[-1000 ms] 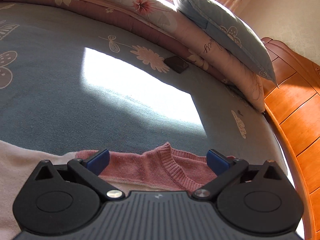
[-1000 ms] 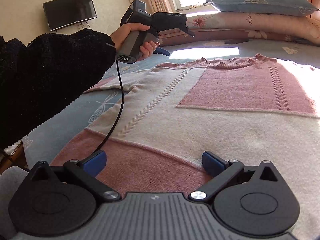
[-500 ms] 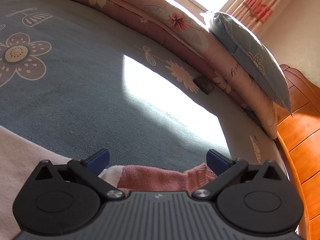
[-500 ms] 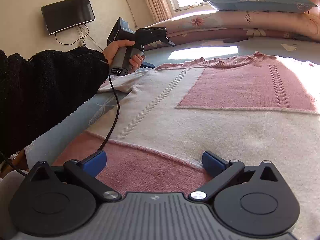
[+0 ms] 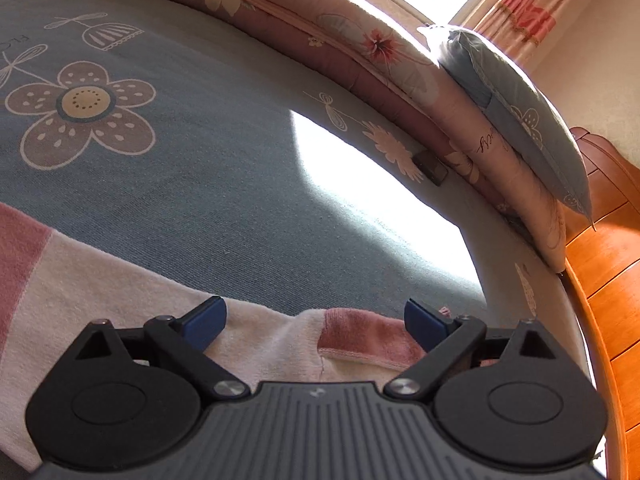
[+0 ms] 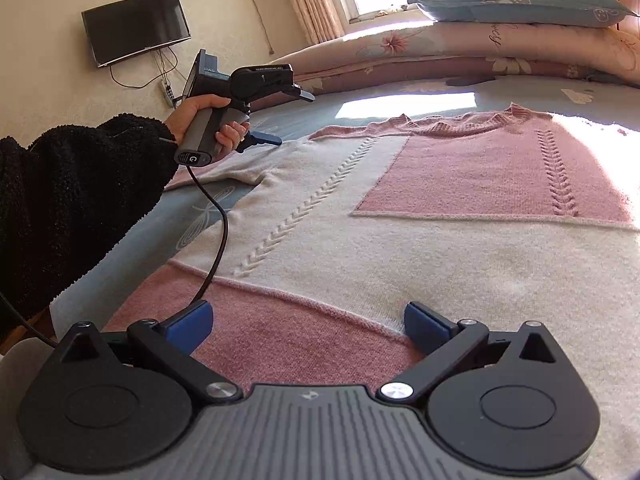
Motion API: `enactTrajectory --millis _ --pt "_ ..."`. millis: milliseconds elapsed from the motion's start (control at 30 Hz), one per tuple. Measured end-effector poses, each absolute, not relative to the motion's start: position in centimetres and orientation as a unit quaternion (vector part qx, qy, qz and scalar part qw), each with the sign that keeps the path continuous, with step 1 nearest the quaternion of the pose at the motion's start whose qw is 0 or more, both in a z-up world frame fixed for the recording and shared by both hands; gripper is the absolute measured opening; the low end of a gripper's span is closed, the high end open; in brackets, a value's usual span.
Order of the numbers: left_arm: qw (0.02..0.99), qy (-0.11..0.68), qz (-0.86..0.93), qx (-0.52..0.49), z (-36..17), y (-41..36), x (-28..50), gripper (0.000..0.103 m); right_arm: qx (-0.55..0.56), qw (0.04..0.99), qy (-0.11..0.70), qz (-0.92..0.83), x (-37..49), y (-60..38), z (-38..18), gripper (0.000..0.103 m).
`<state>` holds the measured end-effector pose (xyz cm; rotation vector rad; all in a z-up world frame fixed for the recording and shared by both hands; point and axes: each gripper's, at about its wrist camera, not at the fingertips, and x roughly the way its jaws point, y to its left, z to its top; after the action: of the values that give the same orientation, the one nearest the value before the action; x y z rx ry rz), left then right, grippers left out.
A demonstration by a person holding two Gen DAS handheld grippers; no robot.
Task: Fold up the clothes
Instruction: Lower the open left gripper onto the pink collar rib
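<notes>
The left gripper has slid from the sweater's pink collar out to its cream shoulder and sleeve seam, its jaws now closing with the knit lying between them; seen from the right wrist, the left hand has shifted leftward

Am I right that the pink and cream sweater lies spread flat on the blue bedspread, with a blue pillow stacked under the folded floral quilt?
Not quite. The sweater does lie spread flat on the blue bedspread, but the blue pillow sits on top of the folded floral quilt, not under it. The right wrist view shows this plainly.
</notes>
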<state>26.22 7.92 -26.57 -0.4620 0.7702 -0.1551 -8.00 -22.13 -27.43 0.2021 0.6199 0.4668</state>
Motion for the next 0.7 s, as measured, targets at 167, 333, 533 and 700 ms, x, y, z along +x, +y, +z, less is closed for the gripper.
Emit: enactTrajectory --millis 167,333,533,700 --pt "0.909 0.387 -0.035 -0.149 -26.4 8.5 26.7 0.073 0.101 0.92 0.301 0.228 -8.0 -22.2 -27.4 0.103" --pt "0.921 0.386 -0.015 -0.04 -26.9 7.7 25.8 0.062 0.098 0.921 0.302 0.227 -8.0 -22.1 -27.4 0.103" --pt "0.922 0.386 0.012 0.031 -27.4 7.4 25.9 0.066 0.096 0.921 0.302 0.226 -8.0 -22.0 -27.4 0.103" --pt "0.924 0.381 0.035 0.023 -27.2 8.0 25.5 0.068 0.096 0.921 0.302 0.226 -8.0 -22.0 -27.4 0.103"
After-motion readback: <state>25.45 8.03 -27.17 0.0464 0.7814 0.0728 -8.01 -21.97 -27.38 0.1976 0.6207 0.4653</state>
